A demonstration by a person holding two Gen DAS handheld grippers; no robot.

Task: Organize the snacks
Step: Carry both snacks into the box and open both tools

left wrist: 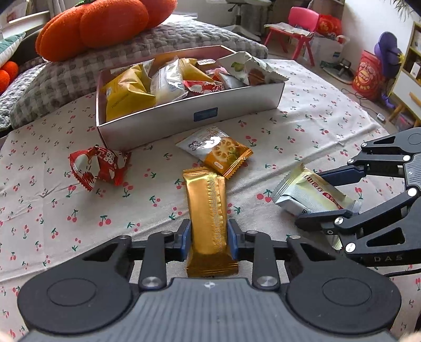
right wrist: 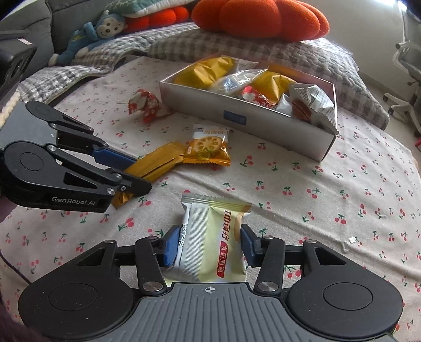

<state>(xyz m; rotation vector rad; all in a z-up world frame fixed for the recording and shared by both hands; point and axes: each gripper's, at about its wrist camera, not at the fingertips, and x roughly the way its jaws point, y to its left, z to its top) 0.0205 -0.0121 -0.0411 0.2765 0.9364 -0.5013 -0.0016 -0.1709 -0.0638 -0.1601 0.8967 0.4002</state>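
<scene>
While both grippers point down at the cherry-print cloth (left wrist: 302, 110), each has a snack between its blue pads. The left gripper (left wrist: 209, 235) pinches a long gold-foil bar (left wrist: 208, 210) across its width, the pads touching both long edges; the bar's far end reaches toward 12 o'clock and just overlaps the corner of an orange-and-white lotus-root chip packet (left wrist: 215, 150) lying flat on the cloth. In the right wrist view that same gripper enters from 9 o'clock with the gold bar showing between its fingers.

The right gripper (right wrist: 209, 243) clamps a pale yellow-green and silver pastry packet (right wrist: 210, 236) with red lettering, the pads pressing its two sides; seen from the left wrist camera, this gripper comes in from 3 o'clock with the packet sticking out toward 9 o'clock, resting low on the cloth.

A shallow grey cardboard box (left wrist: 189, 115) stands at 12 o'clock beyond the loose snacks, already piled with yellow, silver and red wrappers. A crumpled red-and-white snack packet (left wrist: 98, 168) lies at 10 o'clock, just beside the box's near left corner. Behind the box are a grey checked blanket (left wrist: 79, 76) and an orange pumpkin-shaped cushion (left wrist: 105, 23); the right wrist view also shows a blue monkey plush (right wrist: 92, 36) at 11 o'clock.
</scene>
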